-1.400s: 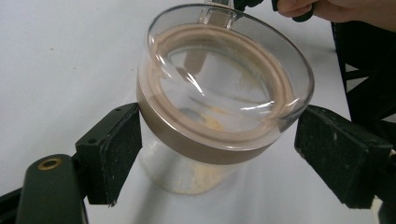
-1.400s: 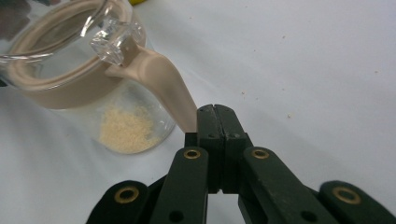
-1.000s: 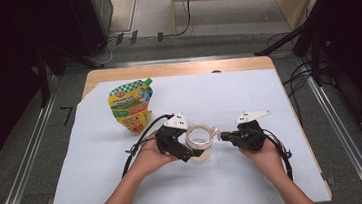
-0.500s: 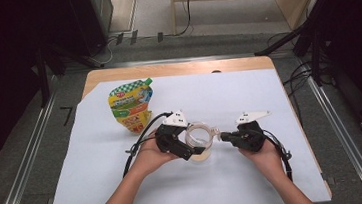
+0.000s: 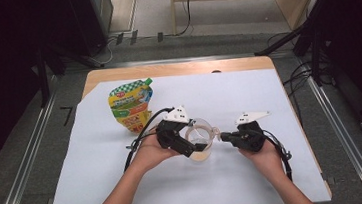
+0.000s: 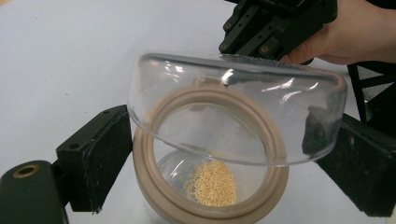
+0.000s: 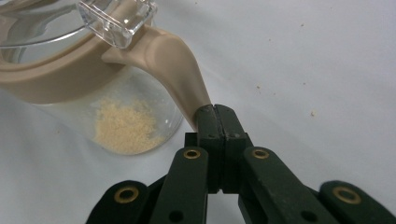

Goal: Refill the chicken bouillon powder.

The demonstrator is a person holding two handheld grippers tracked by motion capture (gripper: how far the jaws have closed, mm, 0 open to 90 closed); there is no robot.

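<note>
A clear glass jar (image 5: 201,149) with a beige rim (image 6: 210,205) stands mid-table and holds a little heap of pale grains (image 6: 212,184). Its clear domed lid (image 6: 233,93) is tilted up on the near side, above the mouth. My left gripper (image 5: 198,139) spans the lid, and both pads (image 6: 109,149) meet its edges. My right gripper (image 7: 215,116) is shut on the tip of the jar's beige handle (image 7: 173,65). A clear tab (image 7: 116,21) of the lid sits at the handle's root.
A green and yellow stand-up pouch (image 5: 131,104) lies at the back left of the white sheet (image 5: 237,187). The wooden table edge (image 5: 181,69) shows beyond it. A few crumbs (image 7: 312,112) dot the sheet. Both hands come in from the bottom.
The left hand has shifted only slightly at the jar. The right hand has kept still on the handle.
</note>
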